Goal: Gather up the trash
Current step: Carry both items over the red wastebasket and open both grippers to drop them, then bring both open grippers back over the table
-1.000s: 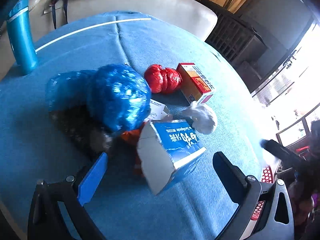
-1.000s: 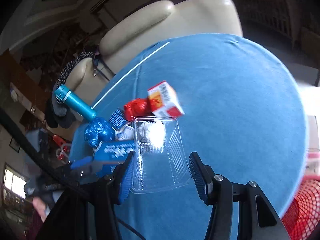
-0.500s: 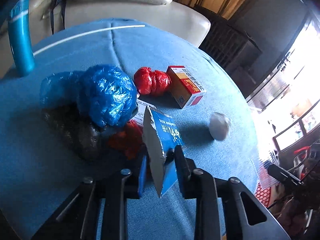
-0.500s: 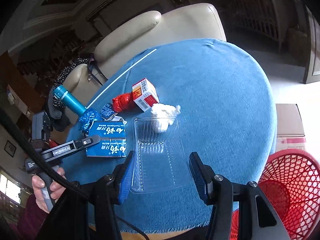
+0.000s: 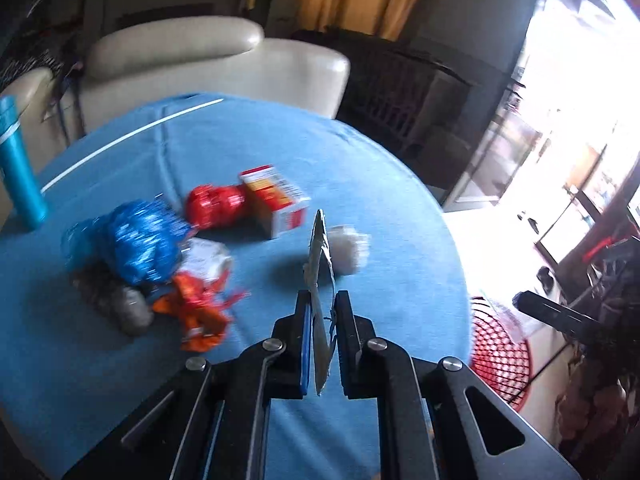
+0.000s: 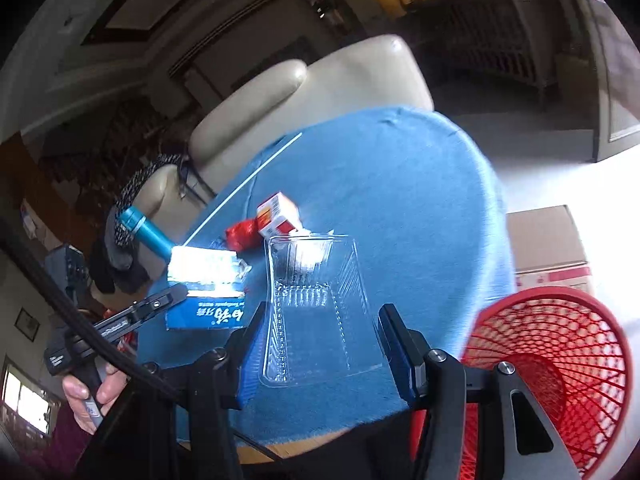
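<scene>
Cardboard, a flattened blue box (image 5: 320, 280), sits clamped in the left gripper (image 5: 321, 344), evidently bound for the red basket (image 6: 560, 360) at right. The right gripper (image 6: 320, 344) grips a clear plastic tray (image 6: 316, 312), likely headed there too.

Motion-smeared trash pile (image 5: 160, 256) — blue bottle (image 5: 18, 168) clipped at left edge

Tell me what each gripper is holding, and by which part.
Left gripper: shut on the flattened blue box, gripped at one end. Right gripper: clamps the clear plastic tray across its two long sides.
</scene>
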Demonstrator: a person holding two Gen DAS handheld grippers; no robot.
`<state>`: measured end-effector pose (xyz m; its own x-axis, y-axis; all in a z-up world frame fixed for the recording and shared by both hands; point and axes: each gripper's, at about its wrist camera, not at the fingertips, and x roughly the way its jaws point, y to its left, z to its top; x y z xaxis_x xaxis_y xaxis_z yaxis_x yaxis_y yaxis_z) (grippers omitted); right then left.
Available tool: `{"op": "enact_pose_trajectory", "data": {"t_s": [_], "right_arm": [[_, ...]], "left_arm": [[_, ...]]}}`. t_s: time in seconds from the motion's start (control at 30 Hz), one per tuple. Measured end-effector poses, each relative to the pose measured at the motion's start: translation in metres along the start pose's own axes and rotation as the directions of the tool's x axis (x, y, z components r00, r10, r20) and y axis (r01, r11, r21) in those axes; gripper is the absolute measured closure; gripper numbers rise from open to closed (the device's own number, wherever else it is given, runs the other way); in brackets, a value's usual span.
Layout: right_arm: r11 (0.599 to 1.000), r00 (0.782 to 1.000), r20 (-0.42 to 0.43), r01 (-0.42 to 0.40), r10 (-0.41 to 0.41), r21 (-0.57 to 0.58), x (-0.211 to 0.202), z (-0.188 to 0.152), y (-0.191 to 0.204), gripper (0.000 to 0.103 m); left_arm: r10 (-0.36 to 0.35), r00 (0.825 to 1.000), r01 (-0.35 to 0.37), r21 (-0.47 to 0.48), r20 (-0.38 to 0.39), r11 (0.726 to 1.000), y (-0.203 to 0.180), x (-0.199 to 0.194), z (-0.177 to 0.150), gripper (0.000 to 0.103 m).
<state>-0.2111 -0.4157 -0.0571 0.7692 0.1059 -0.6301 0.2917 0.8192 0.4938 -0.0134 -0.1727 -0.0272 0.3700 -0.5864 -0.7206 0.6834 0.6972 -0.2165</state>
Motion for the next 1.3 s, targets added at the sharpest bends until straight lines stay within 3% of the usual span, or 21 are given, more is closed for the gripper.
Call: {"op": "enact_pose_trajectory", "data": {"t_s": [0.2, 0.43, 0.53, 0.6, 0.67, 0.97, 1.1, 1.3], "right_arm": [[0.998, 0.997, 0.058, 0.044, -0.047, 0.042, -0.041, -0.007, -0.031, 0.046], [0.983, 0.989, 0.074, 0.114, -0.125, 0.142, -0.084, -0.024, -0.083, 0.043], [0.969, 0.986, 0.055, 0.147, -0.160, 0.200, -0.093, -0.034, -0.103, 0.041], [0.957, 0.984, 0.043, 0.160, -0.175, 0.242, -0.096, -0.039, -0.116, 0.038], [0.942, 0.982, 0.034, 0.166, -0.184, 0.292, -0.099, -0.042, -0.128, 0.035], [0.939, 0.981, 0.056, 0.159, -0.184, 0.305, -0.092, -0.033, -0.128, 0.031], [0.954, 0.989, 0.034, 0.132, -0.146, 0.270, -0.069, -0.024, -0.109, 0.031], [0.976, 0.998, -0.002, 0.067, -0.068, 0.208, -0.032, -0.008, -0.070, 0.031]], "left_arm": [[-0.106, 0.994, 0.108, 0.117, -0.026, 0.987, -0.065, 0.002, 0.001, 0.091], [-0.251, 0.958, 0.279, 0.245, -0.140, 0.929, -0.147, 0.020, -0.013, 0.086], [-0.283, 0.942, 0.325, 0.285, -0.180, 0.902, -0.176, 0.032, -0.019, 0.076], [-0.288, 0.932, 0.345, 0.300, -0.219, 0.889, -0.192, 0.040, -0.023, 0.055], [-0.287, 0.930, 0.350, 0.315, -0.229, 0.882, -0.197, 0.049, -0.027, 0.052], [-0.225, 0.955, 0.273, 0.274, -0.192, 0.922, -0.150, 0.040, -0.019, 0.046], [-0.173, 0.972, 0.207, 0.232, -0.157, 0.951, -0.112, 0.025, -0.020, 0.043], [-0.037, 0.997, 0.045, 0.107, -0.073, 0.993, -0.031, -0.003, -0.014, 0.036]]}}
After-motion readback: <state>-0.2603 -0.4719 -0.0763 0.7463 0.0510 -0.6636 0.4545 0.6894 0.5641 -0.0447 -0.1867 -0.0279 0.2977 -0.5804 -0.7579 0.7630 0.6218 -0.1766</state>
